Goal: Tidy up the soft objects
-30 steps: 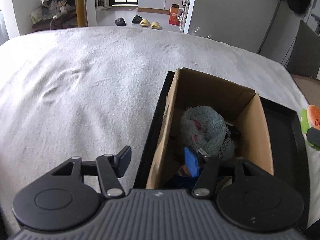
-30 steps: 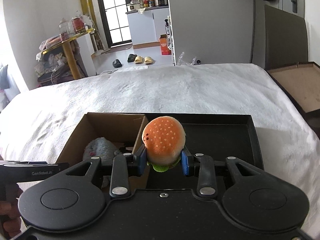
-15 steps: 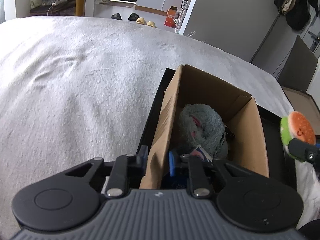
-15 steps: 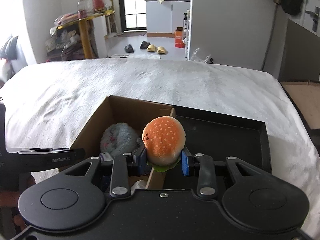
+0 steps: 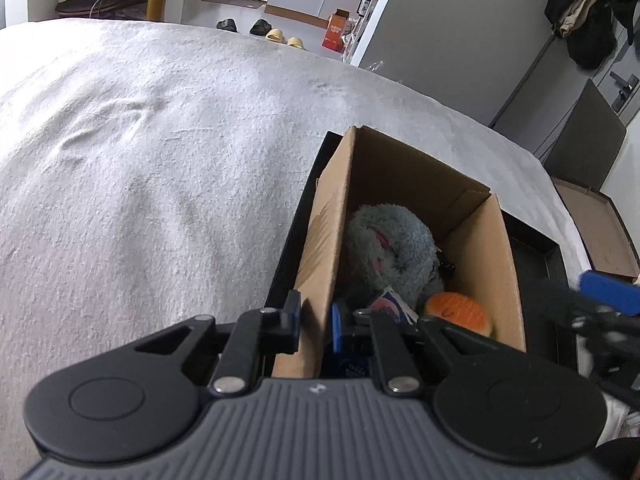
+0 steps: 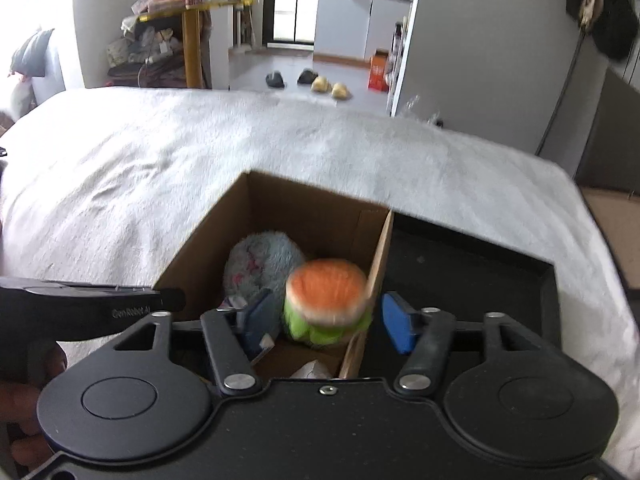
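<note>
Left wrist view: the left gripper (image 5: 314, 320) is clamped on the near-left wall of the cardboard box (image 5: 328, 224), one finger outside and one inside, steadying it; inside the box the burger plush (image 5: 460, 314) lies by the near-right wall, just beside the grey plush (image 5: 390, 248) that fills the middle; the blurred blue pad of the right gripper (image 5: 608, 292) shows beyond the box's right wall, over the black tray (image 5: 532, 240) in which the box stands.

Right wrist view: the right gripper (image 6: 326, 320) straddles the box's right wall (image 6: 378, 264), its jaws opening, the pads clear of the burger plush (image 6: 326, 300); that plush is blurred, bun uppermost, low between the jaws and inside the box, against the right wall, with the grey plush (image 6: 260, 268) to its left; it looks released into the box, and this hand, the nearer one, would need to draw back clear of that wall; part of a hand (image 6: 24, 400) shows at the left edge, holding the other gripper.

The box's tray rests on a white blanket (image 6: 200, 148) over a bed; beyond it, a tiled floor with slippers (image 6: 328, 86) and a cluttered yellow table (image 6: 192, 20).
</note>
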Tool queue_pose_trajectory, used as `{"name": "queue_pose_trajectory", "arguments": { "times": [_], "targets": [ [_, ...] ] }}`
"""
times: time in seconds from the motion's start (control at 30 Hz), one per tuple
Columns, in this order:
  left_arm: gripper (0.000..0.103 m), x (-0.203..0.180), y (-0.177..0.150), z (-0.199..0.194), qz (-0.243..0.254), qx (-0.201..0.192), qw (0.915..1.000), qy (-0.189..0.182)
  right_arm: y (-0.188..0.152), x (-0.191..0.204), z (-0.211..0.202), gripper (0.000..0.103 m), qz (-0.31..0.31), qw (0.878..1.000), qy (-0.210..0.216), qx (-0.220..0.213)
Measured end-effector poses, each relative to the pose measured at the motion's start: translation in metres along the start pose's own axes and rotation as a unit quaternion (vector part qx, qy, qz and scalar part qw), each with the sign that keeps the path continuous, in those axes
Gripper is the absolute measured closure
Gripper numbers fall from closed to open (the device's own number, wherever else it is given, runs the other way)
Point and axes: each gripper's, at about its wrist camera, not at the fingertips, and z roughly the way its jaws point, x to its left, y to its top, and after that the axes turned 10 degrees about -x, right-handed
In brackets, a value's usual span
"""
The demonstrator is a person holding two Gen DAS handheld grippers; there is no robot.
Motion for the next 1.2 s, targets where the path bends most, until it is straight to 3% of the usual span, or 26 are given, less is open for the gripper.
{"name": "queue_pose_trajectory", "arguments": {
  "times": [0.5, 0.6, 0.67, 0.83, 0.9, 0.97, 1.2],
  "targets": [
    [0.085, -0.014, 0.016, -0.017, 0.035, 0.007, 0.9991, 0.023, -0.002, -0.048, -0.040, 0.043, 0.075, 0.997, -0.023, -0.017],
    [0.076, -0.022, 0.020, -0.026, 0.048, 0.011, 0.9985, 0.024, -0.001, -0.050, -0.046, 0.043, 0.088, 0.996, -0.021, -0.021],
    [0.062, -0.027, 0.022, -0.032, 0.058, 0.012, 0.9979, 0.025, -0.001, -0.054, -0.051, 0.043, 0.099, 0.995, -0.019, -0.024],
    [0.047, -0.037, 0.025, -0.053, 0.072, 0.000, 0.9971, 0.025, -0.004, -0.065, -0.065, 0.042, 0.131, 0.991, -0.014, -0.031],
    [0.041, -0.042, 0.026, -0.061, 0.079, -0.005, 0.9966, 0.023, -0.005, -0.069, -0.071, 0.037, 0.144, 0.989, -0.013, -0.035],
    [0.031, -0.047, 0.028, -0.069, 0.085, -0.008, 0.9961, 0.022, -0.006, -0.072, -0.078, 0.022, 0.156, 0.987, -0.017, -0.041],
    [0.016, -0.061, 0.035, -0.100, 0.108, -0.027, 0.9936, 0.021, -0.006, -0.083, -0.100, 0.004, 0.183, 0.981, -0.022, -0.059]
  ]
}}
